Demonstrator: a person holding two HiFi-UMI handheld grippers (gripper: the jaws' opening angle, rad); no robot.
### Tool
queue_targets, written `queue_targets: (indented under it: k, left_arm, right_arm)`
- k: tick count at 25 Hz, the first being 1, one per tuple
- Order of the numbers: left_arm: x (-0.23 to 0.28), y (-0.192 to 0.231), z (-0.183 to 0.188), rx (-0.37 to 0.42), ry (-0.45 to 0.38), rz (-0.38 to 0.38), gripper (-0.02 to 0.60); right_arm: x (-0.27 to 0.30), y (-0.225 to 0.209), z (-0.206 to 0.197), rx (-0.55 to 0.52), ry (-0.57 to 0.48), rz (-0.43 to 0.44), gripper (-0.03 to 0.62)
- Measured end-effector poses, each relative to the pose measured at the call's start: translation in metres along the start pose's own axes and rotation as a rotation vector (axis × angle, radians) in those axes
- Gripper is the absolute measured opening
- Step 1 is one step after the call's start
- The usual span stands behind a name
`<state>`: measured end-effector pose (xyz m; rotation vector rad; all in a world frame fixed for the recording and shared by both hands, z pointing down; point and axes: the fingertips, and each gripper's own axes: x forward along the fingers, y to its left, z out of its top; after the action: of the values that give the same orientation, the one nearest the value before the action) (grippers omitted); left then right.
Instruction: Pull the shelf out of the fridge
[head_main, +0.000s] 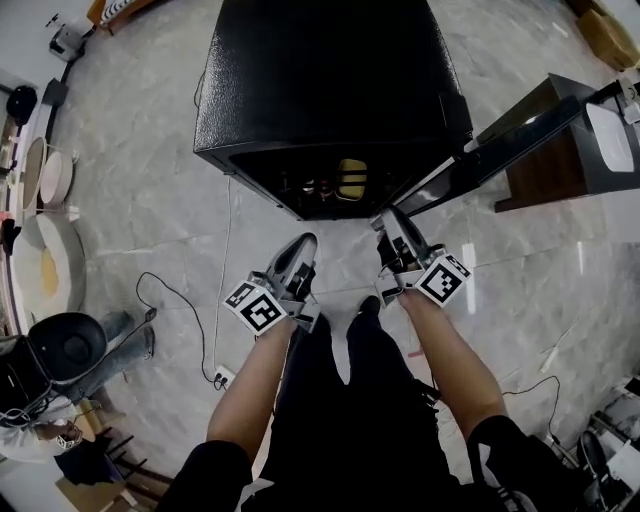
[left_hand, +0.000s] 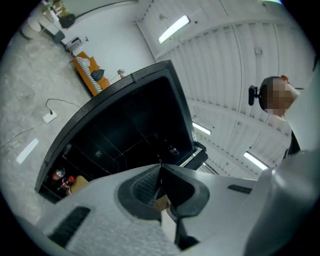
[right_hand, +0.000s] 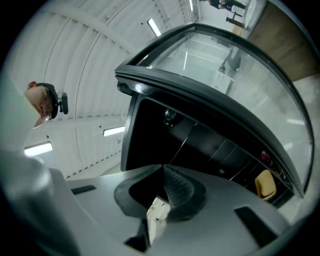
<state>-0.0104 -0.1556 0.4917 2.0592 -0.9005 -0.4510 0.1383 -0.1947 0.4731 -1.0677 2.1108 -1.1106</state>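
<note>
On the floor, far side, fridge: I see the small black box-shaped fridge (head_main: 330, 90) standing on the grey marble floor (head_main: 130, 200), with its opening turned to me.
Door: the black glass-fronted door (head_main: 520, 135) is swung out to the right, so the way into the opening is free.
Shelf: the thin wire shelf (left_hand: 125, 145) sits fully inside the dark cabinet and is not pulled out yet. Red-capped bottles (left_hand: 62, 177) and a yellow pack (head_main: 351, 178) stand at the fridge bottom.
Left gripper: the grey left gripper (head_main: 305, 240) is near the opening on its left side. Its fingers are together with nothing between them, and it touches nothing.
Right gripper: the grey right gripper (head_main: 390, 218) is just before the opening's right corner, with its fingers also together and empty.
Reason, my judgement: I hold both side by side and level, so each can take one end of the shelf's front edge. The fingers must first open for this.
</note>
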Motion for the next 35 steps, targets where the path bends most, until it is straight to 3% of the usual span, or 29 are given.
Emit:
queue_targets:
  k: [5,11,15,20,23,29,35]
  left_arm:
    - [0.012,0.036,-0.011,-0.139,-0.009,0.011,0.023]
    - [0.028,0.067,-0.017,-0.249,-0.035,0.009,0.023]
    - [0.028,0.095,-0.015,-0.350,-0.097,0.023,0.023]
    - [0.041,0.113,-0.016,-0.396,-0.136,0.003,0.025]
    - [0.048,0.124,-0.014,-0.403,-0.142,0.009,0.026]
    - [0.063,0.145,-0.007,-0.465,-0.189,0.022,0.079]
    - [0.062,0.178,-0.015,-0.492,-0.223,0.106,0.112]
  right_arm:
    - [0.010,-0.047,-0.017,0.078,-0.028,-0.055,0.028]
    - [0.021,-0.082,-0.021,0.121,-0.064,-0.102,0.028]
    - [0.027,-0.102,-0.031,0.181,-0.092,-0.122,0.029]
    - [0.035,-0.127,-0.039,0.173,-0.061,-0.142,0.089]
    - [0.039,-0.143,-0.043,0.197,-0.051,-0.172,0.092]
    - [0.042,-0.170,-0.051,0.344,-0.113,-0.208,0.105]
    - [0.047,-0.186,-0.049,0.413,-0.225,-0.214,0.121]
